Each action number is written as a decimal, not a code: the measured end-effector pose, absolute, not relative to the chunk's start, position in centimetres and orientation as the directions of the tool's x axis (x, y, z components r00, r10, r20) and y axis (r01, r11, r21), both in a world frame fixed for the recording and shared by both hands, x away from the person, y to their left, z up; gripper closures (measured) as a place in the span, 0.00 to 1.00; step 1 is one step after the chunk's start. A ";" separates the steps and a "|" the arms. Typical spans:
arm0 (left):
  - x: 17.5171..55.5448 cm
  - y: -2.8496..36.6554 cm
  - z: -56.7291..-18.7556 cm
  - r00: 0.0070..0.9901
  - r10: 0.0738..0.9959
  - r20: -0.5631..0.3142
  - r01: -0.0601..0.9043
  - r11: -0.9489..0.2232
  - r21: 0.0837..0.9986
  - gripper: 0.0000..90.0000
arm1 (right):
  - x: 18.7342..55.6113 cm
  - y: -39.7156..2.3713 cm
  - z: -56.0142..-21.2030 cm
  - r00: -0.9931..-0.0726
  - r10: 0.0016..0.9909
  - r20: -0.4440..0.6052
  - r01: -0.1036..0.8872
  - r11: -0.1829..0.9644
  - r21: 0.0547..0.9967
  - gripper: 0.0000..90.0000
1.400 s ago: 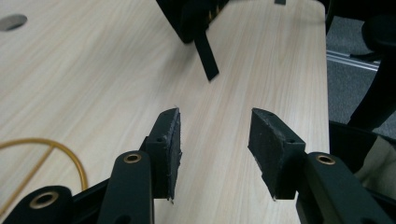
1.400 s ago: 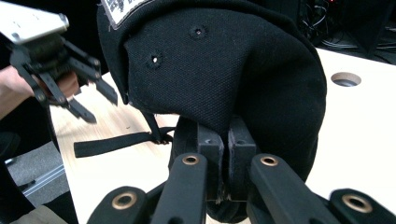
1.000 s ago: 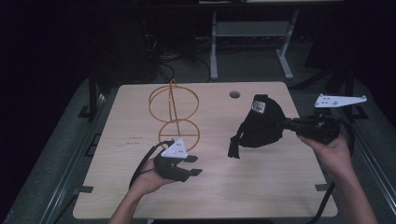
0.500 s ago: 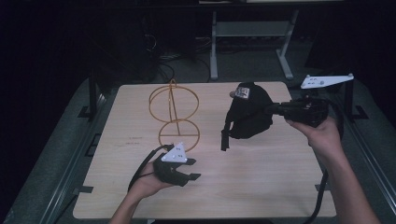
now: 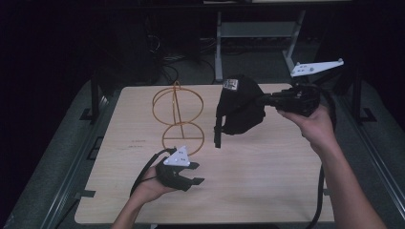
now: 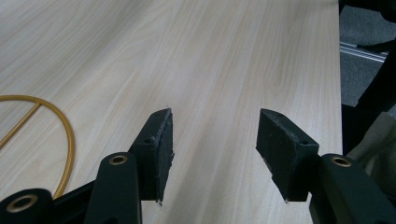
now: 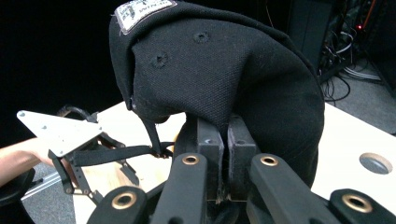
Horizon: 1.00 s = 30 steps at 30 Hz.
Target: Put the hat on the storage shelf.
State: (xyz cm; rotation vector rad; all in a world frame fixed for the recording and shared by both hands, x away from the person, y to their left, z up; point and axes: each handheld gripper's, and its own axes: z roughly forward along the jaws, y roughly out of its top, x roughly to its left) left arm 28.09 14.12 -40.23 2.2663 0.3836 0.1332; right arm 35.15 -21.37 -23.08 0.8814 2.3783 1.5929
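Cap [image 5: 241, 105], black with a small label patch, hangs in the air above the far right part of the counter [image 5: 267, 176], its strap dangling free. The right gripper [image 5: 267, 99] has its jaws pinched tight on the cap's fabric, probably to carry it toward the wire stand [image 5: 177, 114] of gold hoops just to its left. The left gripper [image 5: 193, 174] rests low near the stand's base, jaws spread wide and holding nothing, seemingly waiting to assist.

Count: 1 black cap [image 5: 241, 106], 1 gold wire stand [image 5: 177, 114], 2 grippers – left [image 5: 195, 173], right [image 5: 263, 99], 1 wooden worktop [image 5: 267, 176] with 1 round hole [image 7: 375, 163].
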 end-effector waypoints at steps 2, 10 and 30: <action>28.1 14.1 -40.2 0.948 0.317 -0.028 0.231 -0.623 0.748 0.50 | 35.5 -20.7 -22.6 -0.823 0.535 0.190 0.380 0.271 0.885 0.97; 28.1 14.3 -40.3 0.949 0.314 -0.016 0.221 -0.632 0.743 0.50 | 36.8 -18.3 -20.8 -0.843 0.511 0.169 0.355 0.293 0.888 0.97; 28.3 14.7 -40.2 0.944 0.329 -0.005 0.224 -0.633 0.741 0.47 | 39.5 -12.0 -17.4 -0.889 0.439 0.126 0.313 0.384 0.869 0.97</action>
